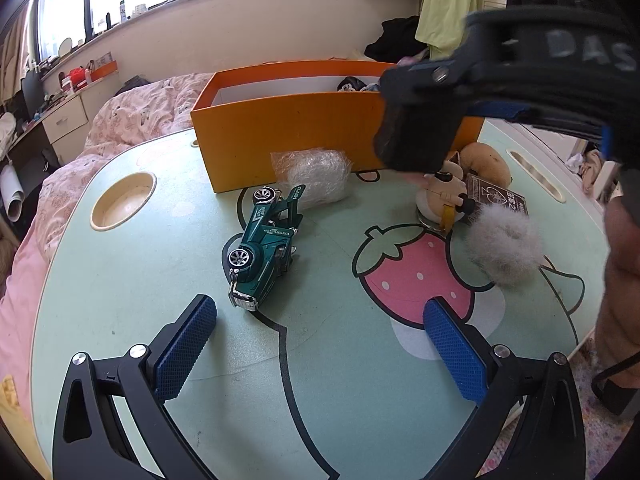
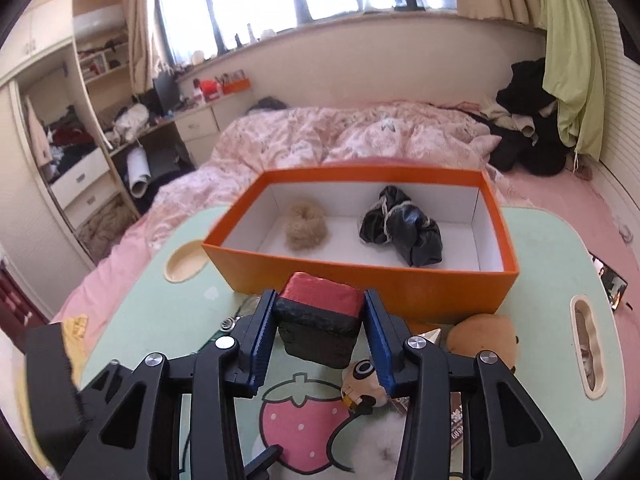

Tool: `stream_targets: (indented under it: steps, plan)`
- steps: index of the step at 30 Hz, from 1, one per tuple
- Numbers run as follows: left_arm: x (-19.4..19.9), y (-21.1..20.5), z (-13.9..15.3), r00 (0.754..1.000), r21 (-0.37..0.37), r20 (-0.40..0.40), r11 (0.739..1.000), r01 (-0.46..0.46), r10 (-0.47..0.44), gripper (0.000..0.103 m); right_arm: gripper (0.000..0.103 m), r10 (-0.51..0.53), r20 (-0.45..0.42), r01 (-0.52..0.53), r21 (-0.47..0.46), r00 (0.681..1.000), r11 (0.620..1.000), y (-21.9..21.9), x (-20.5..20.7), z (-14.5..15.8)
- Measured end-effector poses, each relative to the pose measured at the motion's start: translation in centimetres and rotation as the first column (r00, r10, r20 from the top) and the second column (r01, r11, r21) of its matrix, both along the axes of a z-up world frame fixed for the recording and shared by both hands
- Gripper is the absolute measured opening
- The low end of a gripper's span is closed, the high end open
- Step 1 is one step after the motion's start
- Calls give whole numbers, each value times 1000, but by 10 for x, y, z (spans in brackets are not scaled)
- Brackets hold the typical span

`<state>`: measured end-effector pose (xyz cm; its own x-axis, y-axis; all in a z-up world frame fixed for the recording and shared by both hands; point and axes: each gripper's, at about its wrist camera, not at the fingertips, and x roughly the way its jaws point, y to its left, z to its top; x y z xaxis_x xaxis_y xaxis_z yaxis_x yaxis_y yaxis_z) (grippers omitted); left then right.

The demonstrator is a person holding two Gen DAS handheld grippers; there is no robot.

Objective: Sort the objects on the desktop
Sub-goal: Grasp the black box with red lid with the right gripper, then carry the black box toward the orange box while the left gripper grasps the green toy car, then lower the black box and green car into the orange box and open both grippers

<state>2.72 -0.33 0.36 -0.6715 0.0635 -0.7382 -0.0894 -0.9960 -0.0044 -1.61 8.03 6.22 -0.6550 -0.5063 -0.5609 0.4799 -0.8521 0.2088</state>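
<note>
My right gripper (image 2: 320, 300) is shut on a black block with a red top (image 2: 316, 320). It holds the block in the air just in front of the orange box (image 2: 360, 276). The box holds a beige fluffy ring (image 2: 306, 230) and a black cloth bundle (image 2: 404, 232). In the left wrist view the same block (image 1: 416, 136) hangs before the orange box (image 1: 300, 136). My left gripper (image 1: 320, 308) is open above the green table (image 1: 120, 300), with nothing between its fingers. A green toy car (image 1: 260, 248) lies on its side just beyond it.
A clear plastic wad (image 1: 312, 176) rests against the box front. At the right lie a grey fluffy ball (image 1: 504, 248), a small plush figure (image 1: 440, 192), a brown plush (image 1: 486, 162) and a dark card pack (image 1: 500, 198). A round cup recess (image 1: 122, 200) sits at the left. Pink bedding surrounds the table.
</note>
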Motion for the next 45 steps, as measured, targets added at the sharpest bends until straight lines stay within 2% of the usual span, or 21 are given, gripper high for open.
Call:
stream_targets:
  steps: [3,6,9,12,14,19,21,24,26,28,33,38,41,45]
  plan:
    - [1,-2,2,1000,27,-3,1000,-1,1,103,41,-9,-35,6,-85,999,996,23,16,12]
    - [4,-13,10,1000,80,-25,997,-9,11,103,41,-42,-55,35,-121,998,992,43,23,19]
    - [6,-25,23,997,66,-68,997,-41,46,103,42,-68,-55,60,-140,996,988,55,24,23]
    - [-2,-34,27,994,34,-73,997,-76,78,101,42,-73,-38,66,-163,997,984,60,23,22]
    - [-11,-37,27,995,24,-57,996,-80,82,94,42,-73,-29,67,-158,997,985,59,22,20]
    - [-31,-34,20,1000,5,-3,1000,-21,21,74,42,-62,-10,60,-141,998,988,55,21,13]
    - [-39,-33,17,1000,8,25,1000,8,-8,71,42,-60,-7,59,-125,998,990,52,20,10]
    - [-45,-28,14,999,1,38,1000,29,-29,55,42,-50,3,50,-113,999,992,50,17,6]
    - [-48,-26,11,998,-2,52,999,37,-36,32,42,-47,7,48,-108,999,993,49,18,4]
    - [-46,-26,11,998,3,51,999,34,-34,27,42,-48,12,49,-106,999,993,49,17,2]
    - [-24,-39,23,999,51,26,998,37,-38,27,42,-63,10,63,-100,998,993,54,15,1]
    - [-3,-57,61,998,98,-58,995,30,-24,27,42,-83,7,83,-90,997,992,60,2,6]
    - [-12,-59,86,994,82,-106,996,27,-18,27,42,-82,5,82,-92,997,992,63,-15,16]
    - [-47,-52,111,991,85,-126,995,57,-46,27,42,-87,21,88,-95,996,992,59,-48,28]
